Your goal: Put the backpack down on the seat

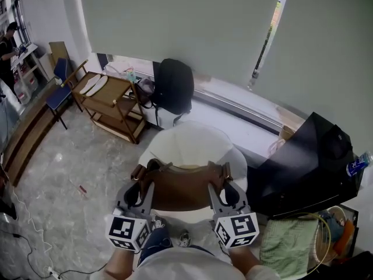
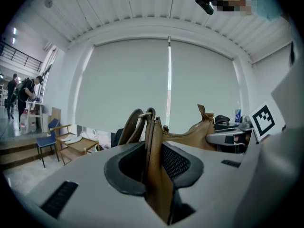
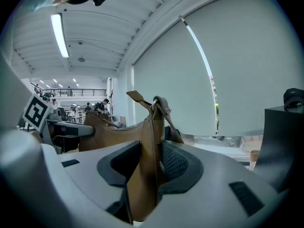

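A brown leather bag (image 1: 180,190) hangs between my two grippers, just above the front of a round white seat (image 1: 192,144). My left gripper (image 1: 139,185) is shut on the bag's left end by the strap ring, and my right gripper (image 1: 225,185) is shut on its right end. In the left gripper view the leather (image 2: 190,132) is pinched between the pads of the left gripper (image 2: 154,163). The right gripper view shows the bag (image 3: 114,134) clamped the same way in the right gripper (image 3: 151,163). A black backpack (image 1: 173,86) stands upright on the window ledge behind the seat.
A wooden trolley (image 1: 111,98) and a blue chair (image 1: 58,92) stand at the back left. A black case (image 1: 315,162) with a bottle (image 1: 356,165) on it sits to the right of the seat, with a green cloth (image 1: 288,247) below it. Cables lie on the floor at lower left.
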